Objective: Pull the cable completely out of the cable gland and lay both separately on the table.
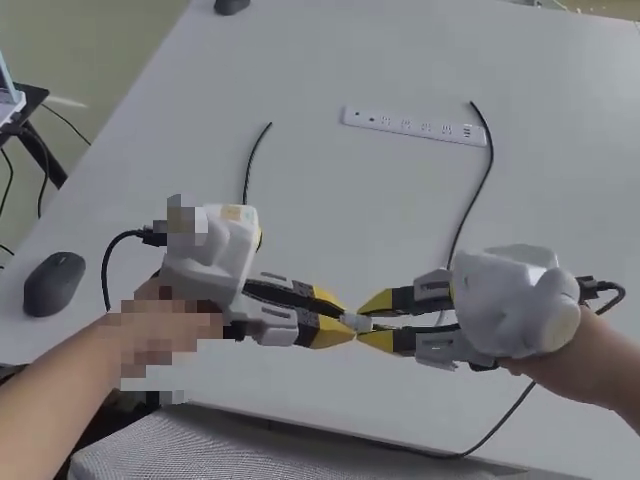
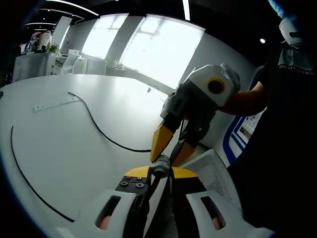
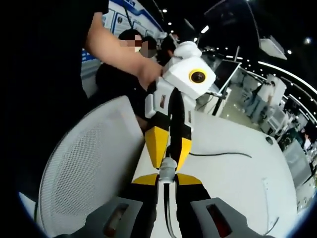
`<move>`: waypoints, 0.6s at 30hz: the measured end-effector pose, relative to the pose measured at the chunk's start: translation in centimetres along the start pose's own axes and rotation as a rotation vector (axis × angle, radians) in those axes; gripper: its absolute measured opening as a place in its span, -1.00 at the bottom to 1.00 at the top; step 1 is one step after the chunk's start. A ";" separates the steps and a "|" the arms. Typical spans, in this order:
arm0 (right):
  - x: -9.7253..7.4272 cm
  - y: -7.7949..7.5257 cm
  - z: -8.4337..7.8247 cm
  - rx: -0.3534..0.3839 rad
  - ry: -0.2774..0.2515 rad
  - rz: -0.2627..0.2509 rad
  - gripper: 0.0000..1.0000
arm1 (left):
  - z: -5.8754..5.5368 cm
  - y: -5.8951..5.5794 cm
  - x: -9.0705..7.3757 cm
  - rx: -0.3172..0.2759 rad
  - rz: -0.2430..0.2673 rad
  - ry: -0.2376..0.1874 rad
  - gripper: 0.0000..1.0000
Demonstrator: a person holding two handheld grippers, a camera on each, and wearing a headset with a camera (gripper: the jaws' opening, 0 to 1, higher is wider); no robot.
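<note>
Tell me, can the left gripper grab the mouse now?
Probably not yet: the left gripper is shut on the cable gland, tip to tip with the right gripper. The mouse lies nearby, nothing in between; after letting go, likely yes.

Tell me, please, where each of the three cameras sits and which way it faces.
Head view: on the headset, looking down at the table; both forearms show, left tongs and right tongs meeting tip to tip.
Left gripper view: on the left tongs, facing the right tongs and the person's torso.
Right gripper view: on the right tongs, facing the left tongs and the arm holding them.
Shared: the cable gland between the tips.
</note>
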State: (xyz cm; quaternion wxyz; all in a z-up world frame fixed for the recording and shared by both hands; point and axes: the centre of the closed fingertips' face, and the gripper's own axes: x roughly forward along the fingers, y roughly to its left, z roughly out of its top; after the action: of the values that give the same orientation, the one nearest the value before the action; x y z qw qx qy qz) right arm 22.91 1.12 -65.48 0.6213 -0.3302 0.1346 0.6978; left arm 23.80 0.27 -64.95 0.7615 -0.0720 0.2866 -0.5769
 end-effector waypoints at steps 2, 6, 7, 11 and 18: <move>0.0 0.1 0.1 -0.021 0.002 -0.015 -0.84 | 0.0 0.0 0.0 -0.009 0.002 -0.004 -0.70; -0.1 0.0 0.1 -0.016 -0.006 -0.023 -0.84 | 0.0 -0.1 0.0 -0.015 0.004 -0.005 -0.70; -0.1 0.0 0.1 -0.016 -0.004 -0.025 -0.84 | 0.0 -0.1 0.0 -0.011 0.005 -0.004 -0.70; 0.0 -0.1 0.0 -0.012 0.001 -0.028 -0.84 | 0.0 0.0 0.0 -0.010 0.008 -0.001 -0.70; -0.1 -0.2 0.0 0.046 -0.003 -0.025 -0.84 | 0.0 -0.1 0.1 -0.003 0.008 -0.004 -0.70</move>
State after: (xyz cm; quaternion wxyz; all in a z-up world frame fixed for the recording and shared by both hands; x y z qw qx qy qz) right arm 23.12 1.07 -65.33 0.6377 -0.3165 0.1453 0.6871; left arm 23.77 0.18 -64.90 0.7642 -0.0730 0.2862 -0.5734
